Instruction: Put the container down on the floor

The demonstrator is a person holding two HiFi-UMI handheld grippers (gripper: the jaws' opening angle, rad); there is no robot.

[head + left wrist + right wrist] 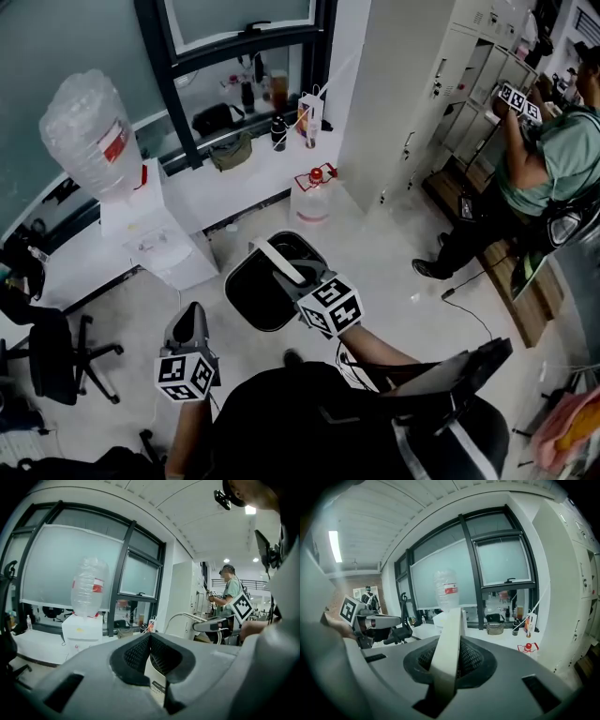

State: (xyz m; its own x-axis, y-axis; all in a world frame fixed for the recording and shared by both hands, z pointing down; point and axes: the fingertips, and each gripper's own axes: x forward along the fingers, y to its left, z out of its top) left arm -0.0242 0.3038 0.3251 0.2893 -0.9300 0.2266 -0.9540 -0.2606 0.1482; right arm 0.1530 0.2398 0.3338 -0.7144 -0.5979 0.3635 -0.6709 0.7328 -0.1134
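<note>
Right gripper (pixel 449 656) has its jaws nearly together, clamped on the flat white handle (pixel 450 630) of the container (pixel 255 292). Its own view shows only that strap, which runs up from between the black pads and leans slightly to the right. The container's body lies below the frame there.

From the head view the container is a black bin seen from above, mouth open, over the pale floor (pixel 394 253) in front of the water dispenser (pixel 159 234). The gripper and its marker cube cover the bin's near rim. Its base is out of sight, so whether it touches the floor or hangs clear cannot be told.

Left gripper (pixel 150 641) is held apart from the bin, lower and to the left. Its pad tips meet at the top and nothing is gripped. A pale printed strip shows low in the gap, too partial to identify.

The holder's dark clothing fills the bottom of the head view. A second person (pixel 553 159) at the lockers is cut off by the right edge.
</note>
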